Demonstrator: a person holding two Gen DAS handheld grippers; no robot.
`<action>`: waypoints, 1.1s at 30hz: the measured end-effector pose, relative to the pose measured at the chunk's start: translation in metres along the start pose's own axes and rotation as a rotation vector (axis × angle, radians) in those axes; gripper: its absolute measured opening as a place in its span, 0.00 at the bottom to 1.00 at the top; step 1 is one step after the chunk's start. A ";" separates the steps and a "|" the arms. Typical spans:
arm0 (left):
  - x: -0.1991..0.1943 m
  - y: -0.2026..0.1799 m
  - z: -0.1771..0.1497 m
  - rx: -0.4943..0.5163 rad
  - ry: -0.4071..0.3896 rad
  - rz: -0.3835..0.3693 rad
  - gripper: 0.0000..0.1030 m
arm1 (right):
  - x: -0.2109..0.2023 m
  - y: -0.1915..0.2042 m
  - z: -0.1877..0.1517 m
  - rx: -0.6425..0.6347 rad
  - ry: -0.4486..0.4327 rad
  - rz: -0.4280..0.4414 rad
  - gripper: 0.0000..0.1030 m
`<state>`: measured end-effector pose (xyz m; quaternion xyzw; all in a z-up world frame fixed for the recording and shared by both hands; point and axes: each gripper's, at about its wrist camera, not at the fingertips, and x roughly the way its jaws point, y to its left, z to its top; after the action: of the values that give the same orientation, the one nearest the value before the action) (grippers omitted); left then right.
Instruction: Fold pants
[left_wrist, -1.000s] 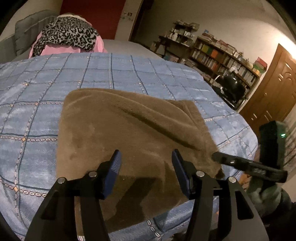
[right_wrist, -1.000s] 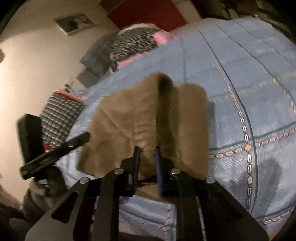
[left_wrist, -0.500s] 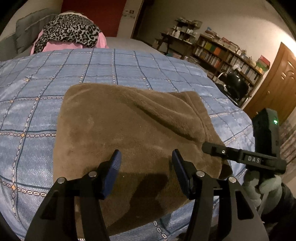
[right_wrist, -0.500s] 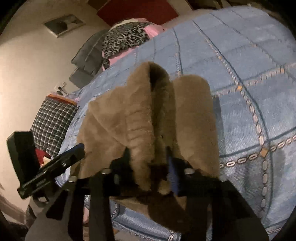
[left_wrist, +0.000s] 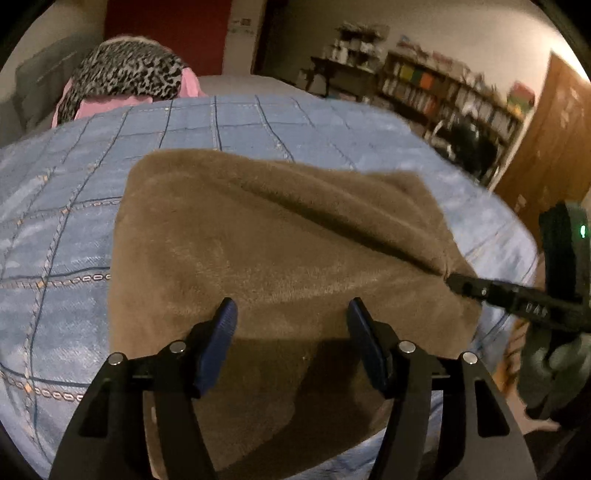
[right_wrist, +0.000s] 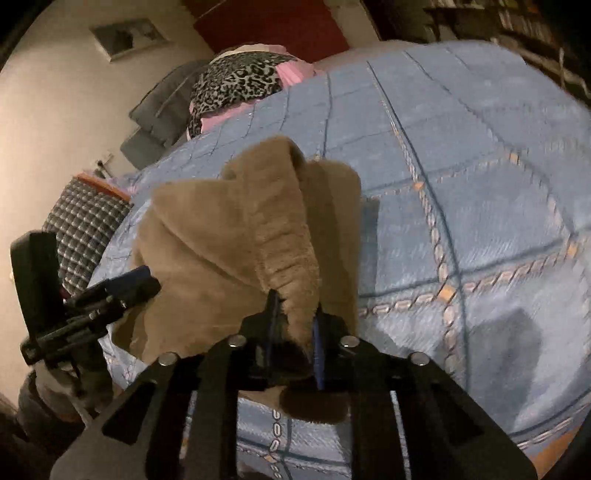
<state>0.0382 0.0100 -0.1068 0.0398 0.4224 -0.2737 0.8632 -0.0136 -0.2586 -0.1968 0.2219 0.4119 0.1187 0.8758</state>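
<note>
Brown fleece pants (left_wrist: 277, 240) lie folded on the blue quilted bed (left_wrist: 55, 229). My left gripper (left_wrist: 291, 325) hovers over their near edge. Its jaws are opening, with nothing pinched between the blue pads (left_wrist: 221, 332). In the left wrist view my right gripper (left_wrist: 452, 280) reaches in from the right to the pants' right corner. The right wrist view shows that right gripper (right_wrist: 293, 317) closing on a raised ridge of the pants (right_wrist: 221, 236), with the fabric squeezed between its pads. My left gripper (right_wrist: 144, 280) sits at the pants' left side.
A leopard-print cloth over pink bedding (left_wrist: 125, 74) lies at the head of the bed. Bookshelves (left_wrist: 443, 96) and a wooden door (left_wrist: 546, 147) stand to the right. A checked cushion (right_wrist: 85, 221) lies beside the bed. A gloved hand (left_wrist: 554, 365) holds the right gripper.
My right gripper has come in to the pants' corner and narrowed on a fold of fabric. My left gripper has sunk closer to the pants and its jaws have spread slightly.
</note>
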 end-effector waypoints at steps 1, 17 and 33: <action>0.001 0.000 -0.003 0.022 -0.005 0.017 0.61 | -0.002 -0.001 0.003 0.022 -0.004 0.036 0.27; -0.007 0.020 -0.005 -0.074 -0.036 -0.034 0.61 | 0.055 0.003 0.045 0.121 0.085 0.184 0.27; 0.009 0.006 -0.001 0.023 -0.014 -0.023 0.61 | 0.012 -0.016 0.042 0.121 -0.071 -0.075 0.53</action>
<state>0.0451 0.0111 -0.1151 0.0428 0.4136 -0.2887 0.8624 0.0267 -0.2799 -0.1886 0.2630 0.3952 0.0527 0.8786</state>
